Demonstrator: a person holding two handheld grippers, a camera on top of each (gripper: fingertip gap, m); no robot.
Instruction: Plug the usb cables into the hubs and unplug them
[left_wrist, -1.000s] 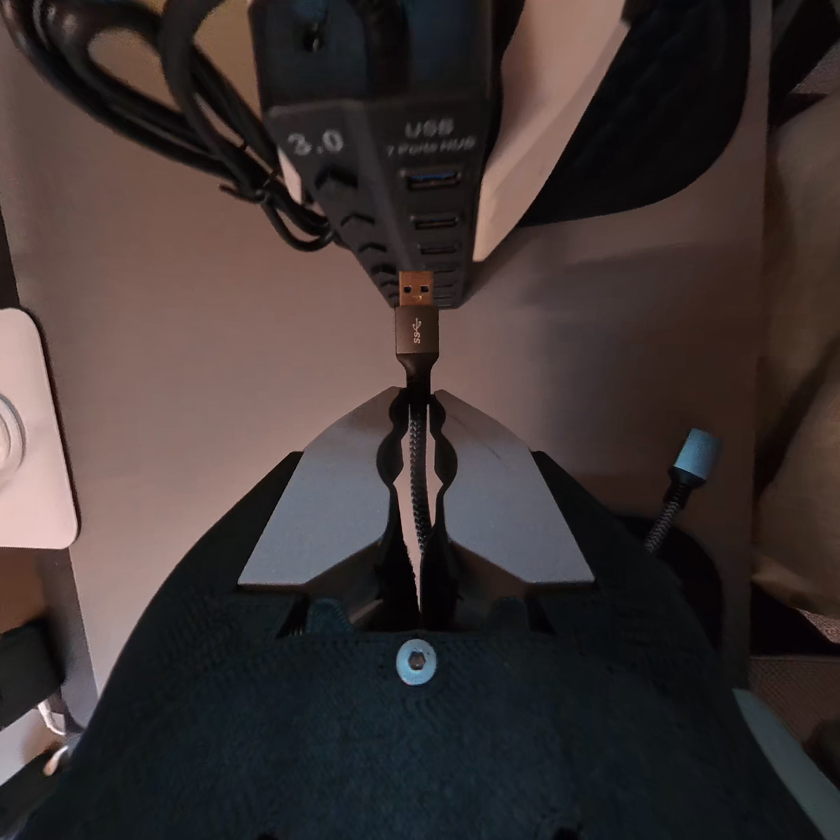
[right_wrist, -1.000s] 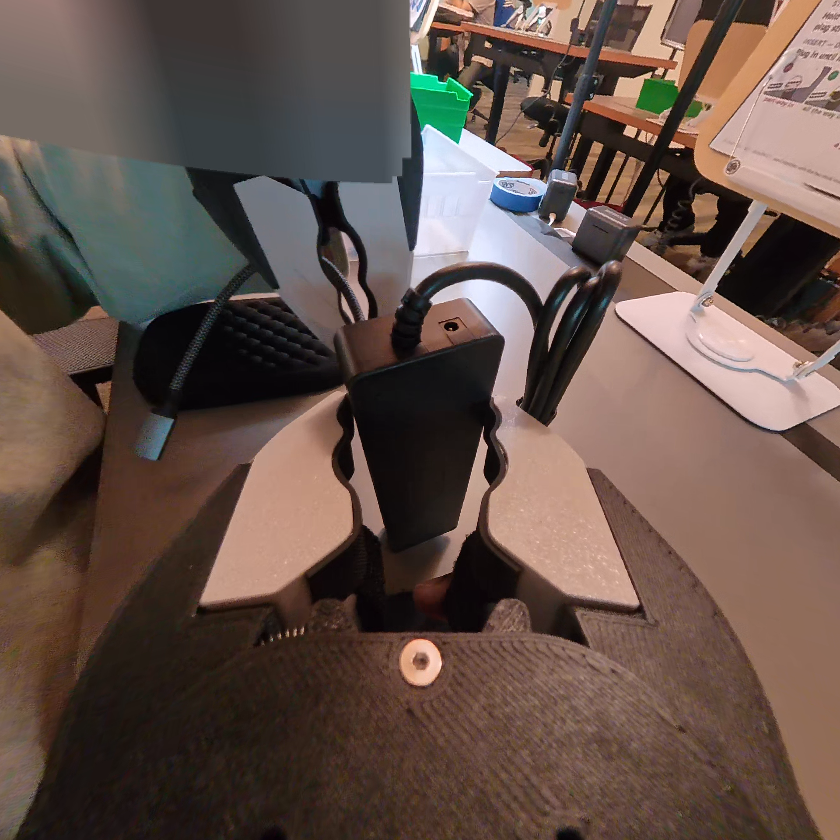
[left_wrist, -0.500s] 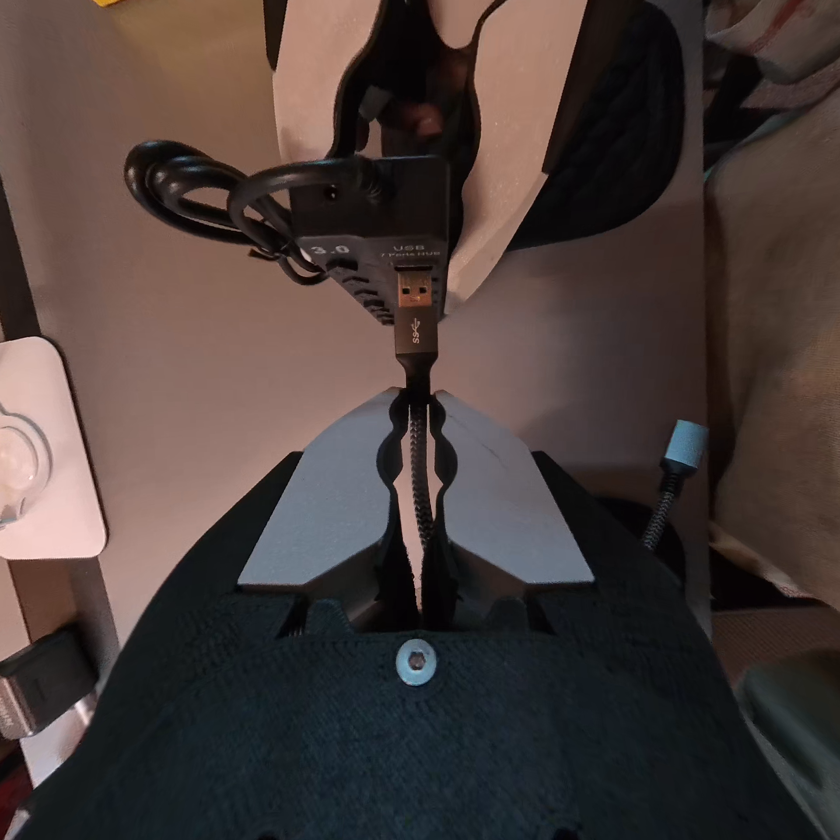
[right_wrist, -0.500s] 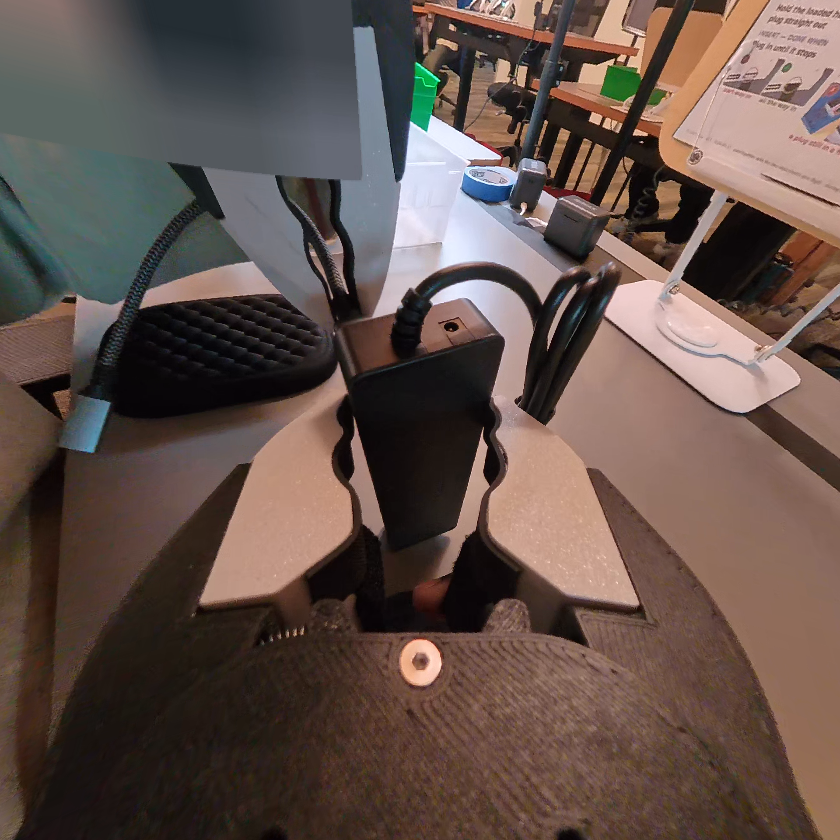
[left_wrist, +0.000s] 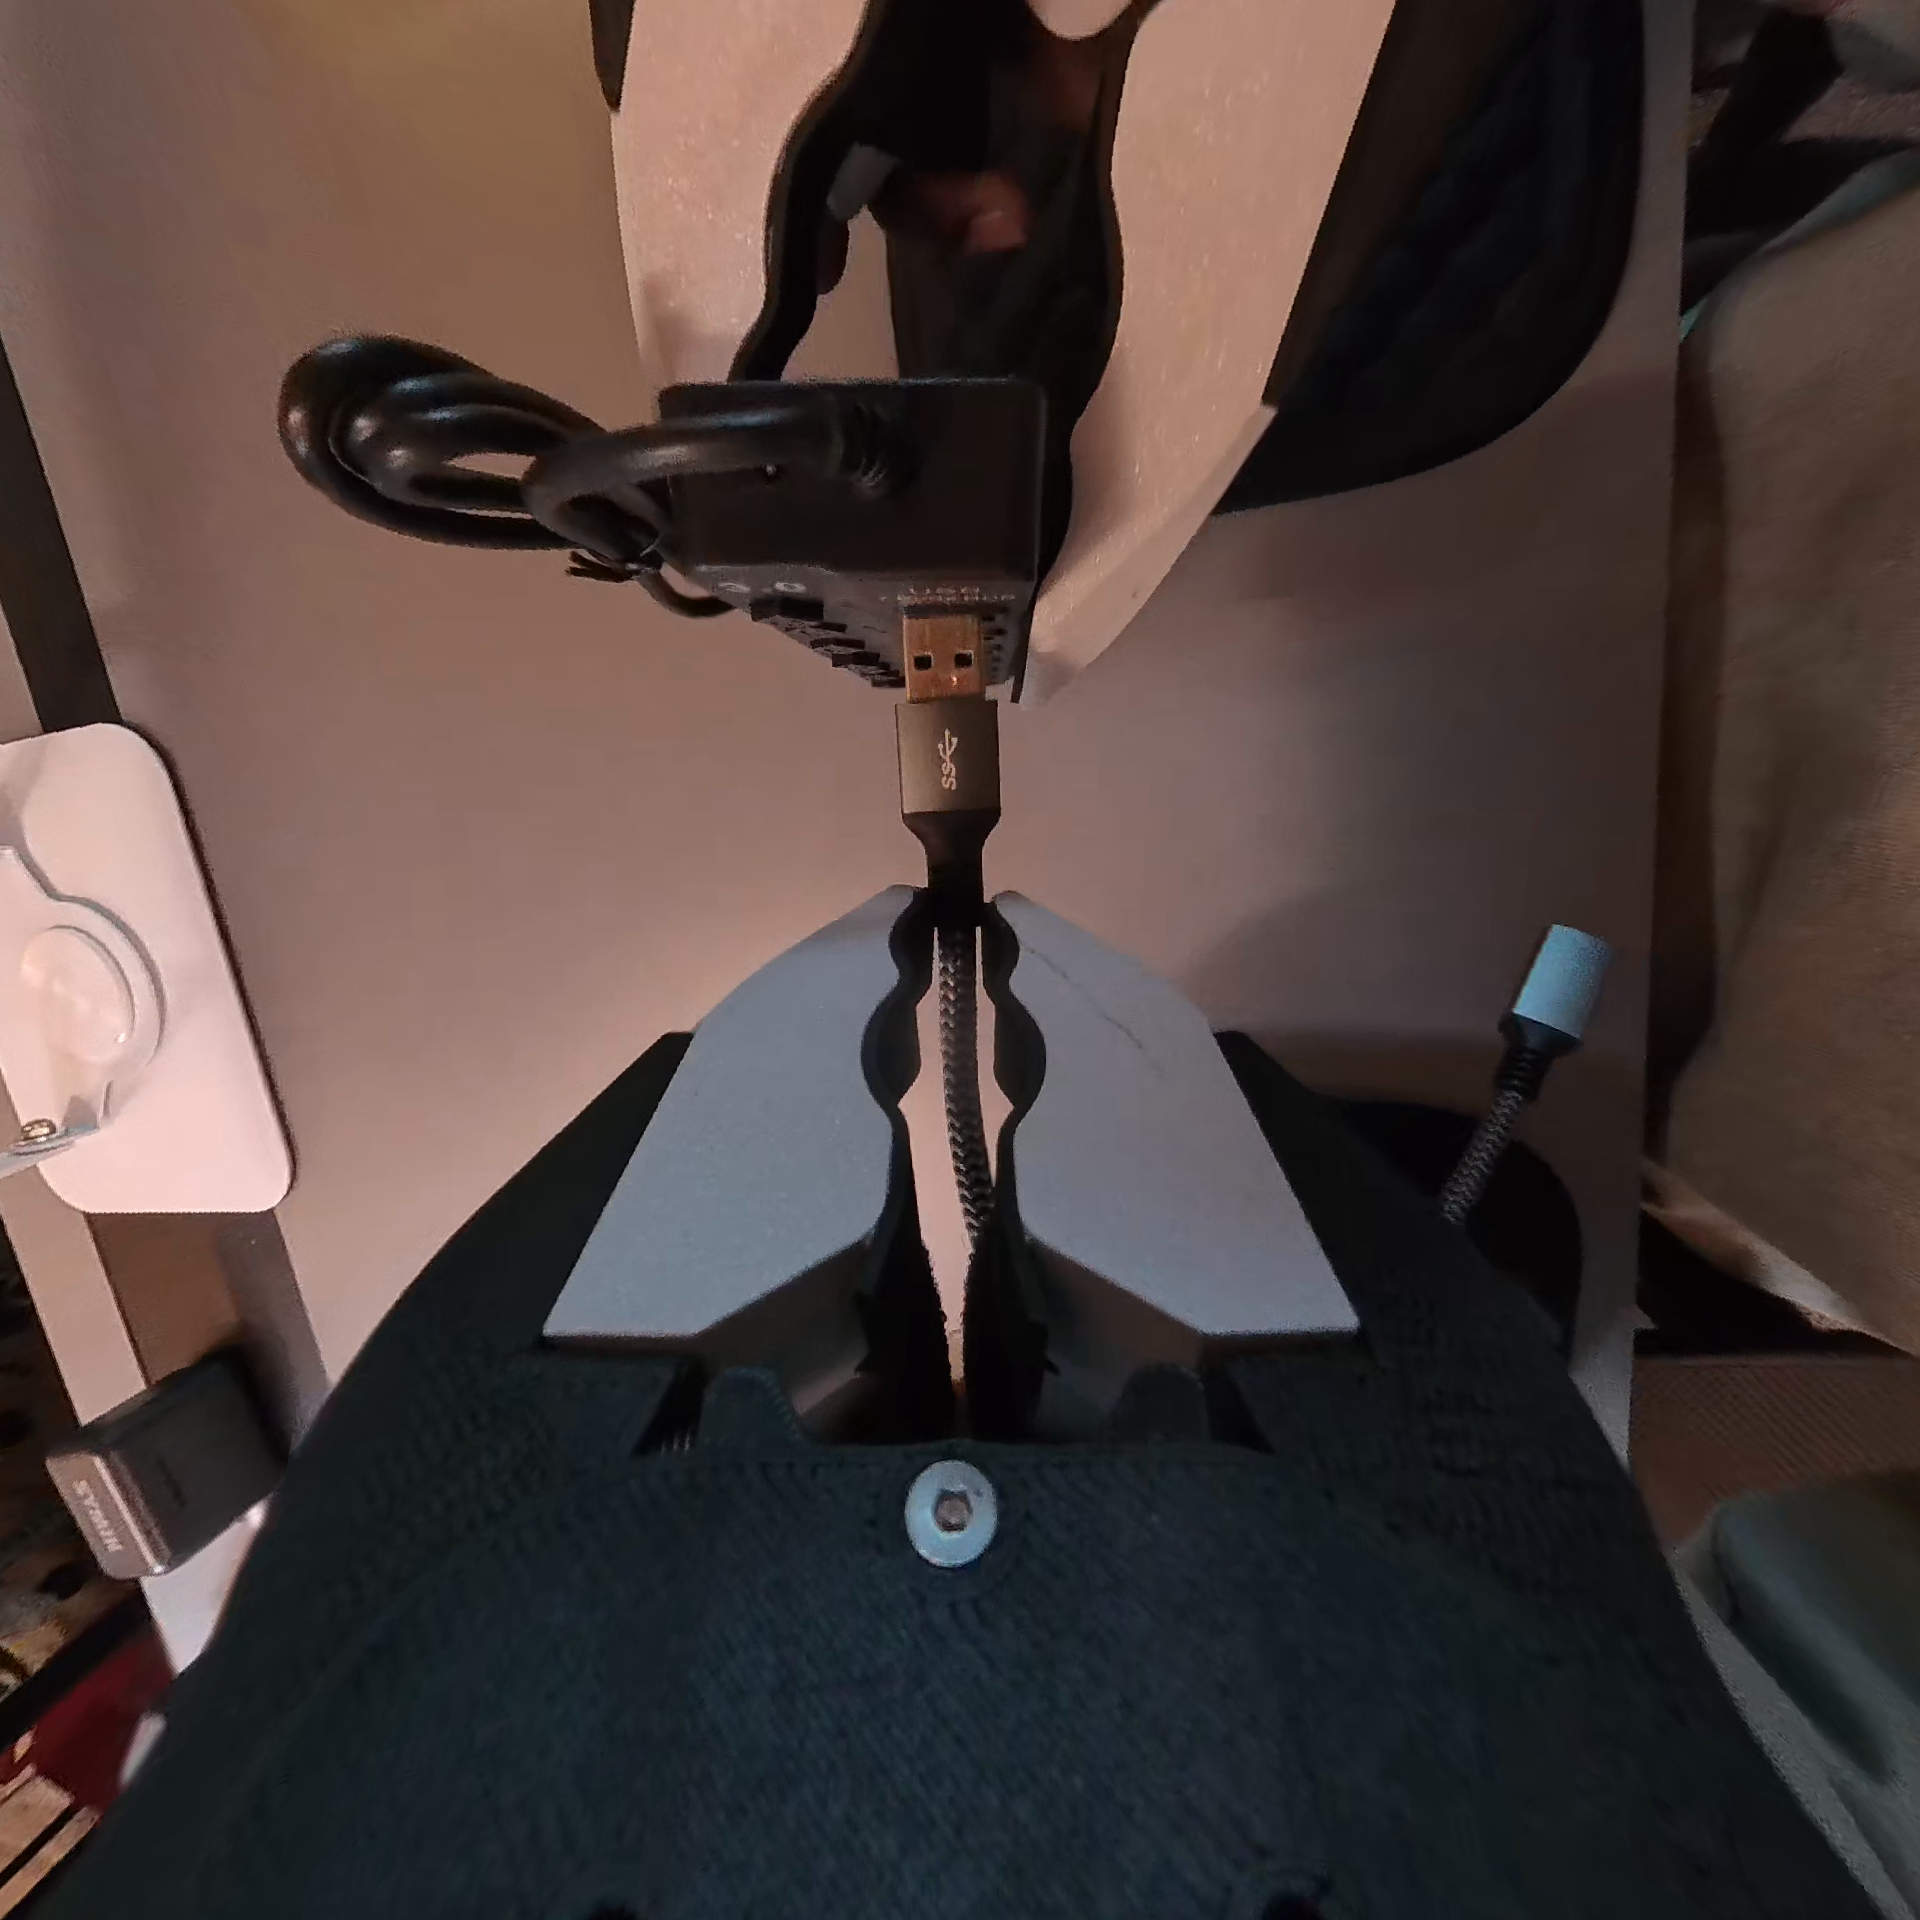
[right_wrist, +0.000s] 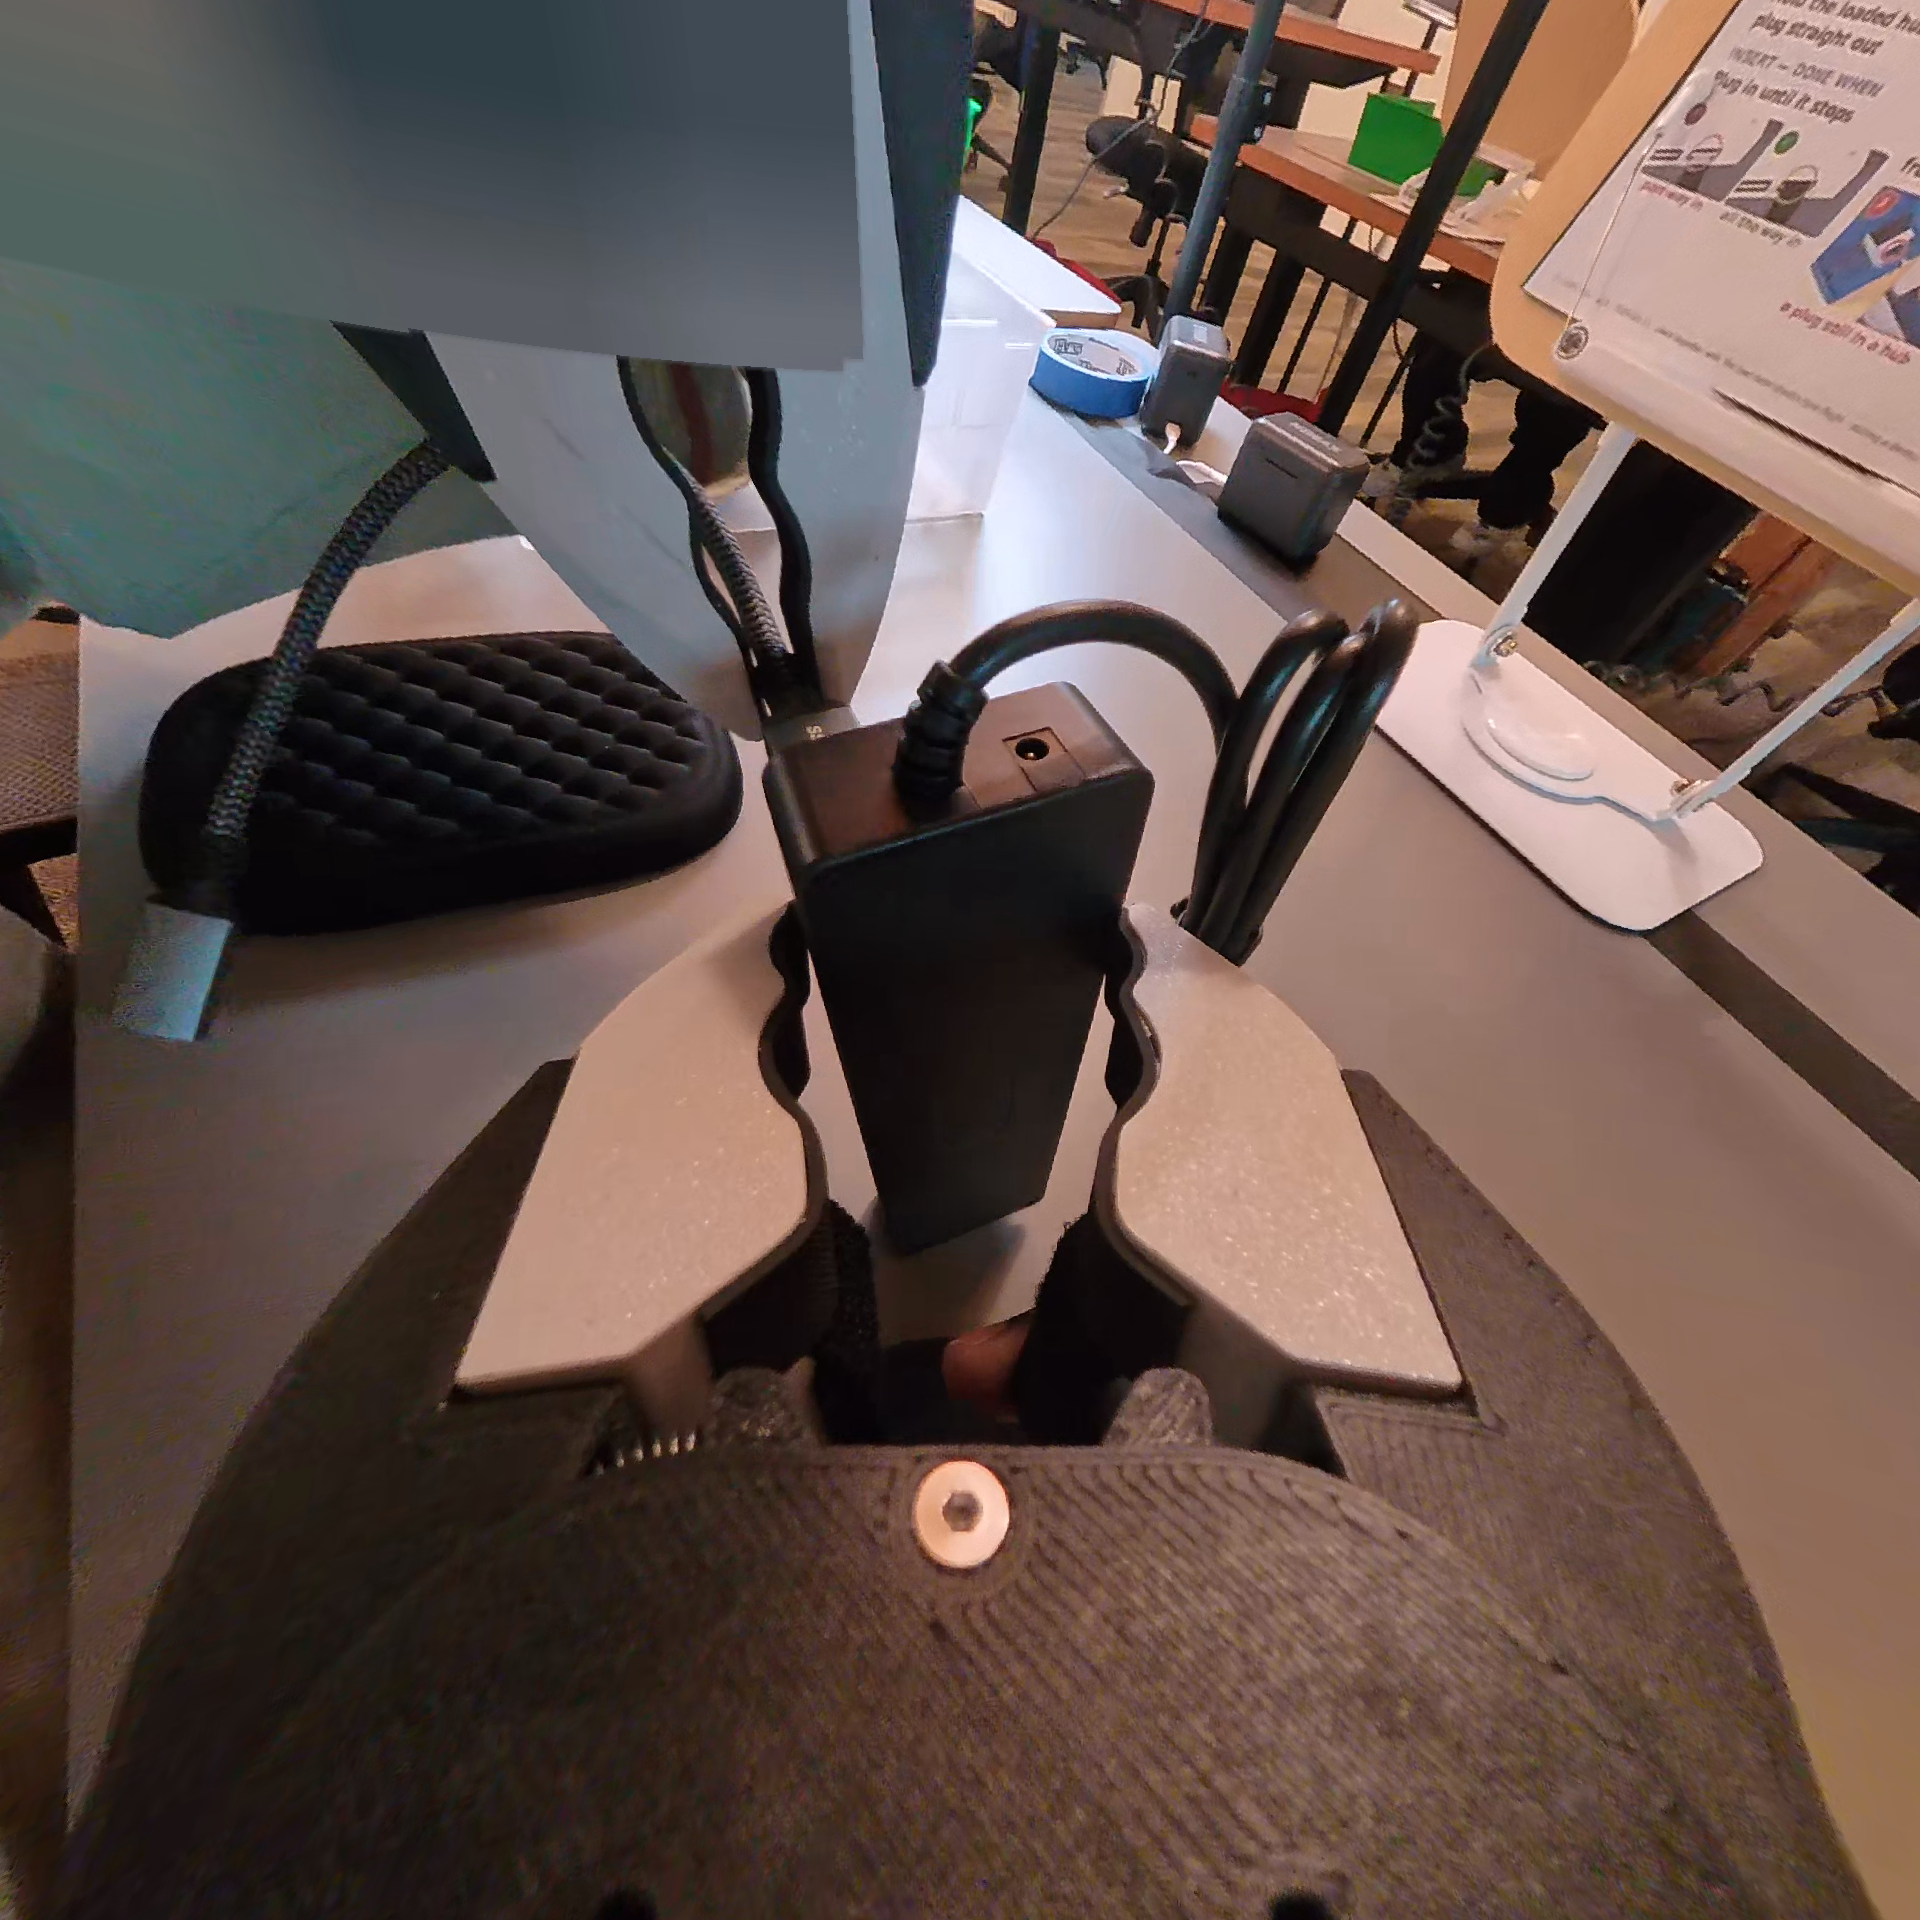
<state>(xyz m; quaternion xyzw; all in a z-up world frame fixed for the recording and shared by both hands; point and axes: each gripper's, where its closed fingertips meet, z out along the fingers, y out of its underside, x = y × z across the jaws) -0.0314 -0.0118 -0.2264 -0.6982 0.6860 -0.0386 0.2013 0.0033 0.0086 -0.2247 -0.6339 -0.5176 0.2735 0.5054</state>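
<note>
Jaws: left gripper (left_wrist: 951, 902) pinches braided cable, USB plug (left_wrist: 943, 717) just ahead, at hub (left_wrist: 862, 509) port row. Right gripper (right_wrist: 961, 940) clamps hub. Risk: tip seems off-slot; cable flex w/ push could skid plug.

The left tool (left_wrist: 956, 904) has its jaws nearly closed, gripping a braided cable (left_wrist: 961, 1049) at the tips. The right tool (right_wrist: 961, 956) faces it, jaws spread around a black hub (right_wrist: 956, 966) and pressing on both its sides.
</note>
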